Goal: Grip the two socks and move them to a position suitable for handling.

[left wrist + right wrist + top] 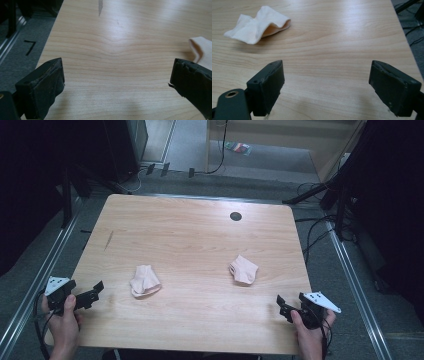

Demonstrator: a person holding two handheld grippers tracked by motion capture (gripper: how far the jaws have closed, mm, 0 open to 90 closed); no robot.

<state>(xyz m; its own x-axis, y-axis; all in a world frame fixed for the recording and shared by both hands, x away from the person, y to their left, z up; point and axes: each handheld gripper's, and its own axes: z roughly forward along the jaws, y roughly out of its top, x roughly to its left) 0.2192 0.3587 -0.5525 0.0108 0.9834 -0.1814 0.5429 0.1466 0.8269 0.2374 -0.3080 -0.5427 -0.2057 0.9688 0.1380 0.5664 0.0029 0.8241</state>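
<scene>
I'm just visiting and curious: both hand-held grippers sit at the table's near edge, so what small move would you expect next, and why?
Probably the left gripper moves forward to the nearer crumpled pale pink sock. Its jaws are open and empty, and that sock lies just ahead. The right gripper is also open, with the other pink sock farther off on the wooden table.

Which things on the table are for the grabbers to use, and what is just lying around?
Probably for the job:
left sock
right sock
left hand-held gripper, open
right hand-held gripper, open

Just lying about:
cables on the floor
small colourful packet on the floor beyond the table
</scene>
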